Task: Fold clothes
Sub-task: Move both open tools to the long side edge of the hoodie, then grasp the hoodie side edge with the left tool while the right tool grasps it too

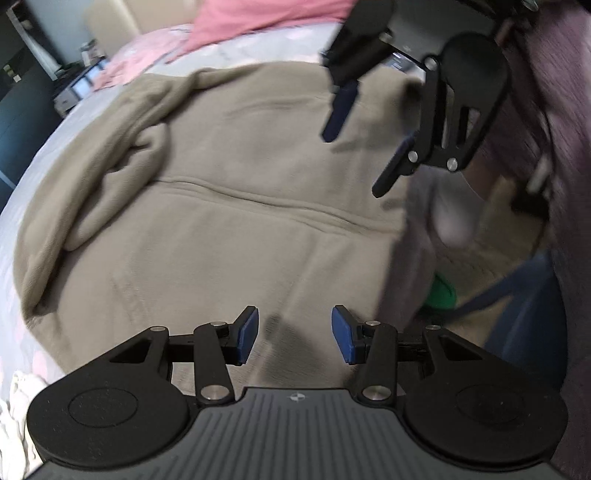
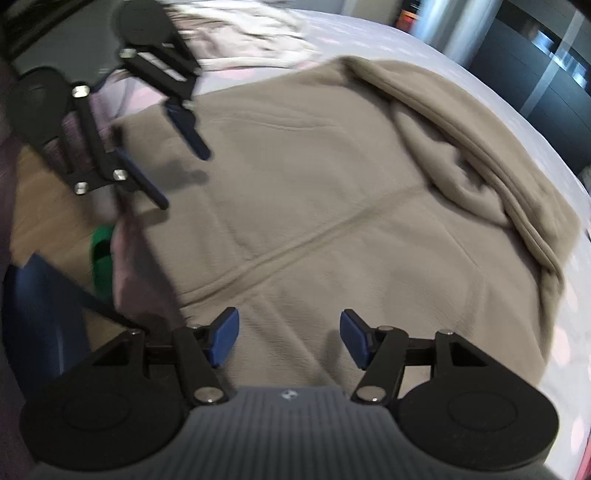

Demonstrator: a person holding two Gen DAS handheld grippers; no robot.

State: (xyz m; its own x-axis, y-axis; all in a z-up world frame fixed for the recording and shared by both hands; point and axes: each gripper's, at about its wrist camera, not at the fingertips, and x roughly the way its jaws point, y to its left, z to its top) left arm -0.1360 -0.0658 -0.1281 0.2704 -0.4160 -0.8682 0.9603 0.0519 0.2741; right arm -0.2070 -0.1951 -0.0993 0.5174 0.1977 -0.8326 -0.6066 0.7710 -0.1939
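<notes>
Beige fleece top (image 1: 229, 206) lies spread flat on the bed (image 1: 44, 155) — one side bunched into a thick roll of folds, a seam running across the middle. Left gripper (image 1: 294, 330) hangs over the near part of the fleece, jaws partly apart, nothing between the blue pads (image 1: 246, 330). Right gripper (image 2: 289, 338) likewise over the fabric — jaws a bit wider, empty. Each gripper shows in the other's view, near the bed edge. Pink cloth (image 1: 258, 14) at the far end.
</notes>
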